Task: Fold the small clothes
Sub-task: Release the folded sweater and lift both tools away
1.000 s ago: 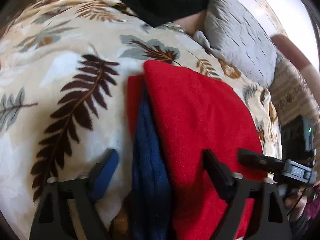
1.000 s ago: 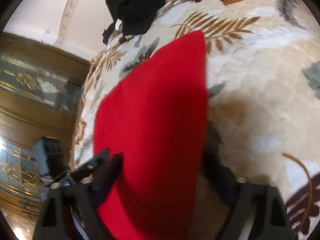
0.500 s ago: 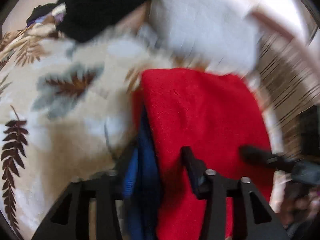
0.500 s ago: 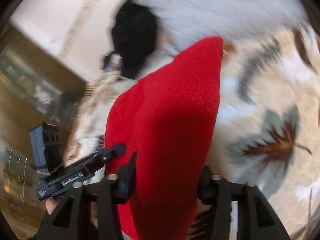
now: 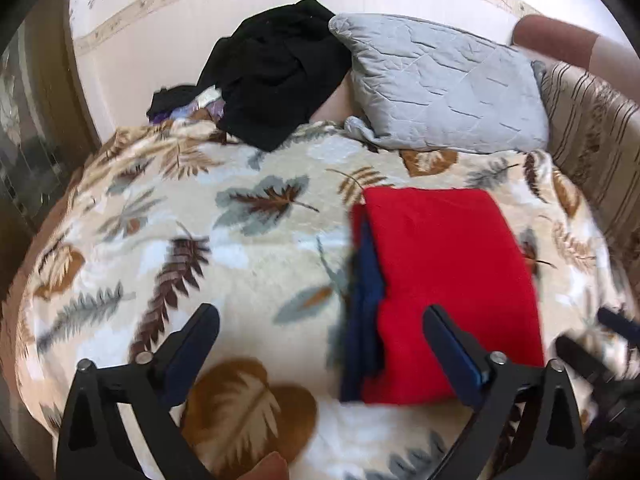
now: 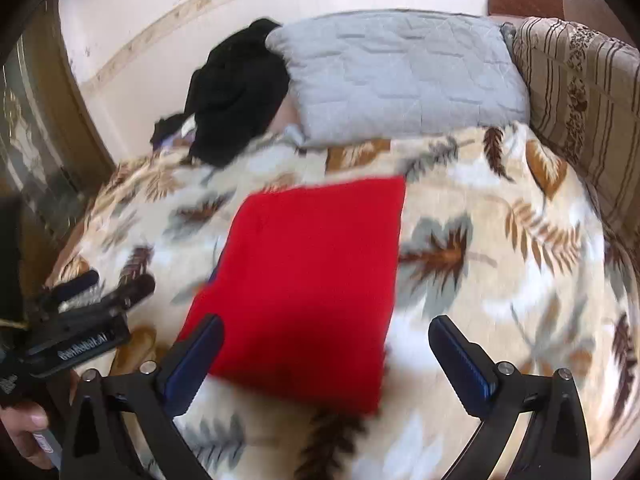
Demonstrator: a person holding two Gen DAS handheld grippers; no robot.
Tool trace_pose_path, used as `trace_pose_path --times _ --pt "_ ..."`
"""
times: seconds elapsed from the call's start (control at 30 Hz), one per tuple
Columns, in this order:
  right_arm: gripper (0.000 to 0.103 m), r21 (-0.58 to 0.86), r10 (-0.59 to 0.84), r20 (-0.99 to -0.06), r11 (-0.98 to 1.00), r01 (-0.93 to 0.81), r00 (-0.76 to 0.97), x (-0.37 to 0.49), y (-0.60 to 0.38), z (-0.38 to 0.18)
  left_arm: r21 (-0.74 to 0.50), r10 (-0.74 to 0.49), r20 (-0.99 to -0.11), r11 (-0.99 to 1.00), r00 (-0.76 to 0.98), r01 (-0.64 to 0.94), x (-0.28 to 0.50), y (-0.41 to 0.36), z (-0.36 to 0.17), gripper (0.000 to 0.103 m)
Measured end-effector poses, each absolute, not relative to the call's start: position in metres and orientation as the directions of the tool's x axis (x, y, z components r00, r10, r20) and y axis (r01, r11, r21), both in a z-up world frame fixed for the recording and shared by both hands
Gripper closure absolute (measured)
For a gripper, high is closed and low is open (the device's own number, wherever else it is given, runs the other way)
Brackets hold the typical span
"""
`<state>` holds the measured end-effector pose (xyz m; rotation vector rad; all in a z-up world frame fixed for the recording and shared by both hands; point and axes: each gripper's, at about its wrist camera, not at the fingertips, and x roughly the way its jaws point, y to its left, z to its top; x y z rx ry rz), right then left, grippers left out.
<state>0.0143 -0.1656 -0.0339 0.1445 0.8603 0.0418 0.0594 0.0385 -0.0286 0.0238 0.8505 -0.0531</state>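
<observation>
A folded red garment [image 5: 448, 276] with a dark blue layer [image 5: 364, 304] showing along its left edge lies flat on the leaf-patterned blanket [image 5: 224, 248]. It also shows in the right wrist view [image 6: 312, 272]. My left gripper [image 5: 320, 344] is open and empty, held above the blanket with its right finger over the garment's near edge. My right gripper [image 6: 326, 352] is open and empty, held above the garment's near right corner. The left gripper shows at the left edge of the right wrist view [image 6: 92, 296].
A grey quilted pillow [image 5: 440, 88] and a pile of black clothes [image 5: 276, 72] lie at the far end by the wall. A striped cushion [image 6: 580, 92] stands at the right. The blanket falls away at the left edge.
Both grippers have let go of the red garment, opened wide and pulled back and up. The garment now lies flat on the blanket.
</observation>
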Motion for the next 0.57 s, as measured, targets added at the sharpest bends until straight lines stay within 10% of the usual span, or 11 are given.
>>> trace_pose_path --times 0.57 --pt "0.000 0.064 0.052 -0.757 0.998 -0.006 0.652 -0.028 -0.149 -0.025 -0.037 -0.113 -0.704 0.992 0.701 0.123 0.016 0.020 0.003 0.001"
